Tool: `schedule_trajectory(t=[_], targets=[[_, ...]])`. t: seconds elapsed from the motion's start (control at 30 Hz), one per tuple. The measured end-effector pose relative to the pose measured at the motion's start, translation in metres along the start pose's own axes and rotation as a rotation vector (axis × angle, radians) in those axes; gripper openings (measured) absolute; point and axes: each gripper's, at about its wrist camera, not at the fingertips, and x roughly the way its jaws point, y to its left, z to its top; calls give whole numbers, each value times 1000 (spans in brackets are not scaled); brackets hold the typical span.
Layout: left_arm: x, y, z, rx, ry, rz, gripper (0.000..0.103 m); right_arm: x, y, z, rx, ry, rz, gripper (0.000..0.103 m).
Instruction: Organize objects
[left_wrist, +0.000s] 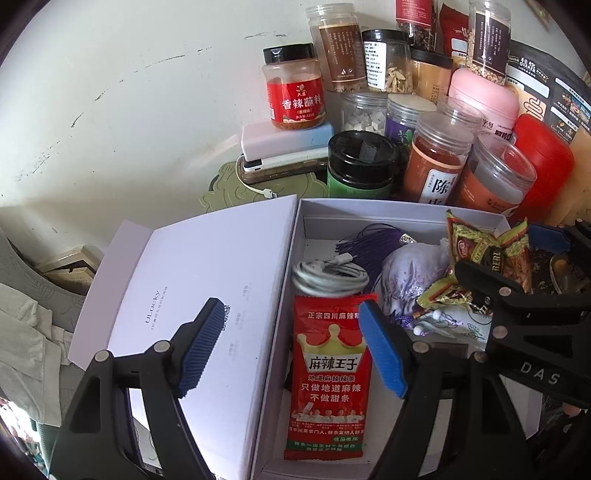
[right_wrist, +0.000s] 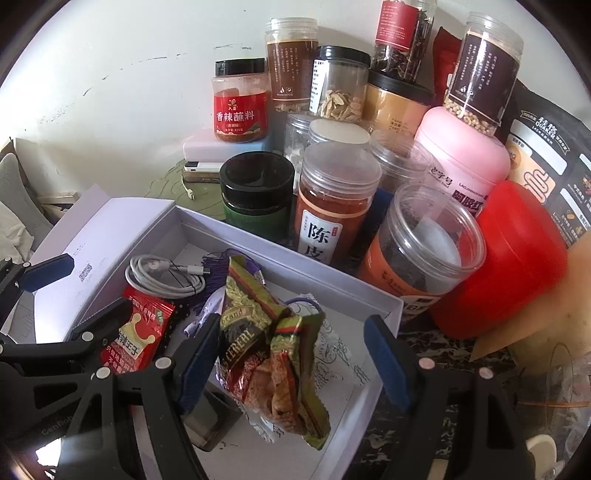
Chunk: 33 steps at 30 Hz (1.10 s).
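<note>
In the open white box (right_wrist: 332, 291), the green-and-red snack packets (right_wrist: 273, 354) lie crumpled over a purple sachet (left_wrist: 410, 273), beside a red spicy-strip packet (left_wrist: 328, 373) and a coiled white cable (left_wrist: 328, 277). Both tongs, left gripper (left_wrist: 295, 347) and right gripper (right_wrist: 291, 362), gape wide and empty. The packets look light, crinkly and slippery, their contents crushable; a pinch on a sealed edge seems safest.
</note>
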Motion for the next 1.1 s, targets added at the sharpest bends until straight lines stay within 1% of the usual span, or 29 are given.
schedule_trajectory(t=[0.2, 0.53, 0.8, 0.83, 0.9, 0.97, 1.1], targets=[[-24, 4, 4, -9, -31, 1, 74, -22, -3, 0, -2, -24, 1, 78], [-71, 14, 0, -42, -72, 10, 74, -59, -5, -2, -17, -60, 4, 78], [-118, 14, -8, -69, -95, 11, 74, -102, -6, -9, -35, -118, 45, 78], [-124, 13, -10, -72, -100, 17, 75, -109, -6, -11, -40, -128, 50, 78], [-137, 12, -14, -77, -115, 33, 82, -120, -6, -13, -44, -148, 58, 78], [-149, 12, -17, -84, -127, 43, 83, -132, -7, -17, -43, -164, 70, 79], [-170, 10, -24, -91, -138, 37, 83, -154, -8, -27, -54, -196, 82, 80]])
